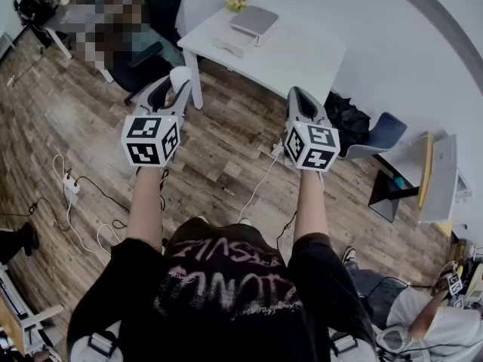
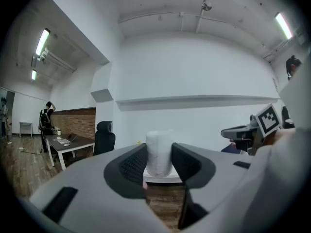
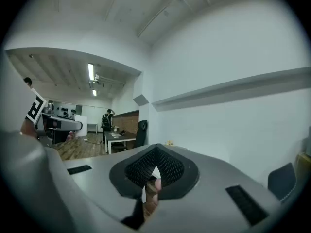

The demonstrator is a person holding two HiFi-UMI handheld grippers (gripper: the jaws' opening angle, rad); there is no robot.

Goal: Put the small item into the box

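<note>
My left gripper (image 1: 172,89) (image 2: 159,163) is held up in the air, shut on a small white cylinder-shaped item (image 2: 159,152) (image 1: 181,75) that stands upright between the pads. My right gripper (image 1: 299,98) (image 3: 154,168) is raised level with it, to the right, shut with nothing between its jaws. Ahead of both, a flat grey-white box (image 1: 254,21) lies on a white table (image 1: 294,59), with a flat white piece (image 1: 230,47) beside it.
A small yellow thing (image 1: 237,0) sits at the table's far edge. A black office chair (image 1: 155,44) stands left of the table, a dark bag (image 1: 347,119) and a blue chair (image 1: 381,136) to the right. Cables and a power strip (image 1: 70,184) lie on the wooden floor. A person (image 1: 430,319) sits at the lower right.
</note>
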